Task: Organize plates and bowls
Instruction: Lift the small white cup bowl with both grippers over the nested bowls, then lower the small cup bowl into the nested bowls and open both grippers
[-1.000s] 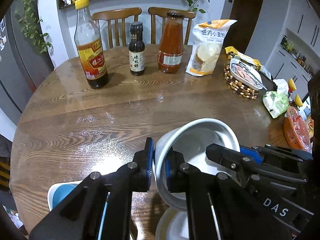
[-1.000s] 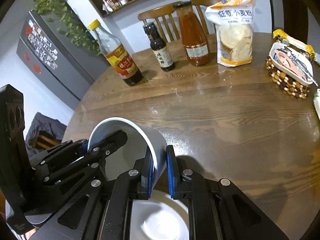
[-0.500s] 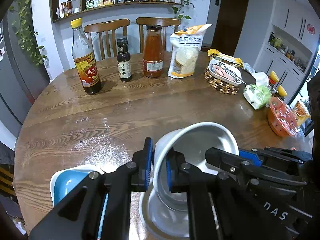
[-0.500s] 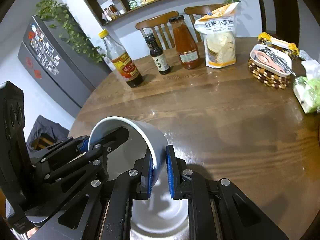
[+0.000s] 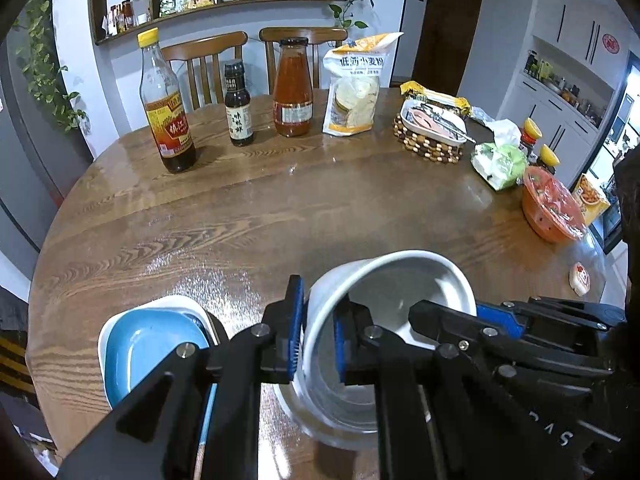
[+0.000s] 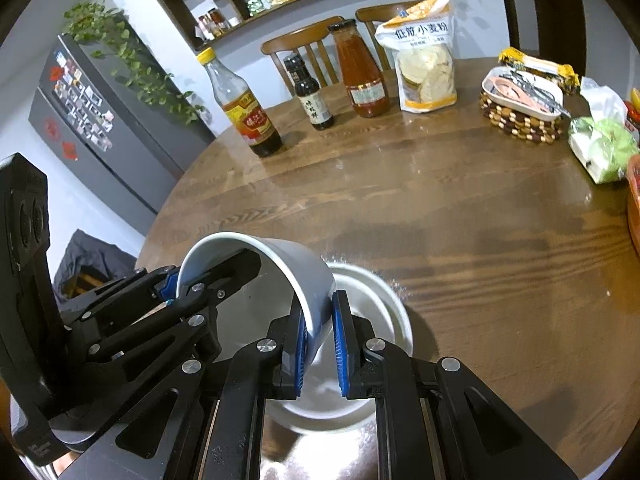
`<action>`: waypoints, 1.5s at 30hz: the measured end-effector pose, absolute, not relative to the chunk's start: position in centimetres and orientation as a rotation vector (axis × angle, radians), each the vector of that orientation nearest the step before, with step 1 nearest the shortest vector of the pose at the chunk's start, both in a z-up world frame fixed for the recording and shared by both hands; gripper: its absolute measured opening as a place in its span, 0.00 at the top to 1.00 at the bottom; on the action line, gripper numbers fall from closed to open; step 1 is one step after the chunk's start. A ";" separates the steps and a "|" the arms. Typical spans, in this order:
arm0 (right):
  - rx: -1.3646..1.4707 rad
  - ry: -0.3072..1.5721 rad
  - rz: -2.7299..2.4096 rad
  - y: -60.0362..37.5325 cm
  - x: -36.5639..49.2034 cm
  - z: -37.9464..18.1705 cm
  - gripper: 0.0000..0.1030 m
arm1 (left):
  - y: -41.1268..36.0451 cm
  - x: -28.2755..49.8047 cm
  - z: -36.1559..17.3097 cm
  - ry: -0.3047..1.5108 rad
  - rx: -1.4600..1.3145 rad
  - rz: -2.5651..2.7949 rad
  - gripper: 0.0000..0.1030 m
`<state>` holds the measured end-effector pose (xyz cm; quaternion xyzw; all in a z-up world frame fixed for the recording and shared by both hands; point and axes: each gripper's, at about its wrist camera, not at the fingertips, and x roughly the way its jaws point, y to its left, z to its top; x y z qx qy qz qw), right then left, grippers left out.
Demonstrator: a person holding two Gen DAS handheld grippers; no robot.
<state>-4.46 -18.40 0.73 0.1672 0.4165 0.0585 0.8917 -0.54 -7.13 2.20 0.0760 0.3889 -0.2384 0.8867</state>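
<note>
Both grippers hold one white bowl (image 5: 388, 280) (image 6: 280, 264) by opposite sides of its rim, above the table. My left gripper (image 5: 318, 334) is shut on its left rim. My right gripper (image 6: 320, 344) is shut on its right rim. Directly below the held bowl sits a second white bowl (image 6: 380, 308) (image 5: 288, 400) on the wooden table (image 5: 280, 208). A blue dish on a white plate (image 5: 148, 344) lies to the left of it, near the table's front edge.
At the back stand a vinegar bottle (image 5: 166, 108), a small dark bottle (image 5: 239, 106), a red sauce bottle (image 5: 293, 88) and a flour bag (image 5: 356, 88). At the right are a beaded basket with a tray (image 5: 430, 132), a green packet (image 5: 498, 162) and a red covered bowl (image 5: 550, 208).
Both grippers have risen and drawn back with the white bowl. The second white bowl and the blue dish below have come more fully into view.
</note>
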 end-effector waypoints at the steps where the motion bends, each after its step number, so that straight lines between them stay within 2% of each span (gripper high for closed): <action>1: 0.349 0.869 0.120 -18.4 -4.6 0.6 0.86 | -7.1 -0.6 2.1 0.814 0.162 -0.499 0.87; 23: 0.373 1.051 0.090 -19.0 -4.6 -4.4 0.86 | -9.0 -0.2 -3.8 0.995 0.206 -0.505 0.87; 45: 0.324 1.034 0.084 -18.7 -3.6 -3.1 0.86 | -8.7 0.6 -4.3 1.010 0.196 -0.474 0.87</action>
